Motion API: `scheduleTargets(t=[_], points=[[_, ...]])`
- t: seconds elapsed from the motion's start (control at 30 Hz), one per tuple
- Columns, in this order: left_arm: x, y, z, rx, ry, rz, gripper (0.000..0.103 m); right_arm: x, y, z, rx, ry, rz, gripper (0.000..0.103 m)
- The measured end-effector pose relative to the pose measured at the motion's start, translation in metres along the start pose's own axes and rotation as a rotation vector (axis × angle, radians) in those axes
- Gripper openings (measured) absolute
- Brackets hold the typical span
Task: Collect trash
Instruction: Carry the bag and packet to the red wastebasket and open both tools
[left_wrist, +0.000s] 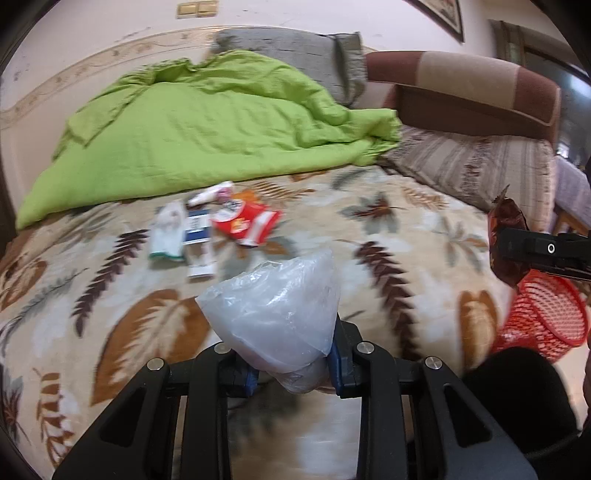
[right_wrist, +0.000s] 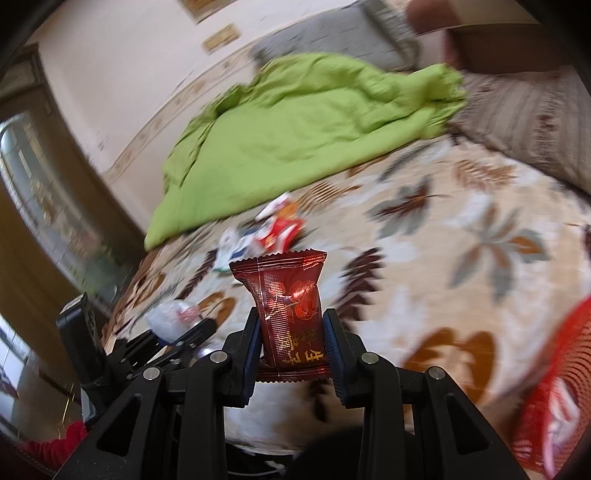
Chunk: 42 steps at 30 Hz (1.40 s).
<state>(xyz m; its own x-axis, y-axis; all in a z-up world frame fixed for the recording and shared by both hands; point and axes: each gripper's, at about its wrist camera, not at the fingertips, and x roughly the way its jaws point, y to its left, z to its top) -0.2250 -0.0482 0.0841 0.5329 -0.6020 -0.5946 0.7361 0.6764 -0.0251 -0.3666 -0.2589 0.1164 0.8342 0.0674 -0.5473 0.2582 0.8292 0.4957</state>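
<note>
My left gripper (left_wrist: 293, 369) is shut on a crumpled clear plastic bag (left_wrist: 275, 310), held above the leaf-patterned blanket. My right gripper (right_wrist: 291, 354) is shut on a dark red snack wrapper (right_wrist: 290, 306); in the left wrist view that wrapper (left_wrist: 504, 221) shows at the right edge, above the red mesh basket (left_wrist: 546, 314). More trash lies ahead on the bed: a red packet (left_wrist: 245, 223), a blue-and-white box (left_wrist: 199, 240), a white wrapper (left_wrist: 168, 230) and a small white-pink piece (left_wrist: 210, 194). The left gripper with its bag (right_wrist: 168, 319) appears low left in the right wrist view.
A green duvet (left_wrist: 207, 125) covers the far half of the bed, with a grey pillow (left_wrist: 295, 48) behind it. A striped cushion (left_wrist: 476, 166) and a brown sofa back (left_wrist: 461, 85) stand at the right. The basket (right_wrist: 554, 387) sits beside the bed at the lower right.
</note>
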Motion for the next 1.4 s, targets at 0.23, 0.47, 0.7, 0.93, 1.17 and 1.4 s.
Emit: scheduleTargets(t=[0.23,0.47,0.7,0.93,1.17,1.4], points=[[-0.010,-0.061,0.026,0.073,-0.004,-0.138,0.028,-0.074,-0.071,-0.010,0.124,-0.083,-0.135,0.035],[-0.013,-0.148,0.060,0.166,0.005,-0.333,0.028,-0.141,-0.147,-0.024,0.272,-0.161,-0.284,0.035],[0.004,-0.241,0.072,0.213,0.108,-0.545,0.028,-0.178,-0.186,-0.028,0.366,-0.224,-0.355,0.037],[0.025,-0.319,0.067,0.272,0.208,-0.648,0.043,-0.193,-0.210,-0.033,0.417,-0.236,-0.425,0.050],[0.029,-0.302,0.067,0.219,0.211,-0.642,0.059,-0.197,-0.213,-0.034,0.411,-0.252,-0.434,0.064],[0.016,-0.227,0.064,0.168,0.156,-0.516,0.064,-0.162,-0.175,-0.021,0.316,-0.201,-0.345,0.064]])
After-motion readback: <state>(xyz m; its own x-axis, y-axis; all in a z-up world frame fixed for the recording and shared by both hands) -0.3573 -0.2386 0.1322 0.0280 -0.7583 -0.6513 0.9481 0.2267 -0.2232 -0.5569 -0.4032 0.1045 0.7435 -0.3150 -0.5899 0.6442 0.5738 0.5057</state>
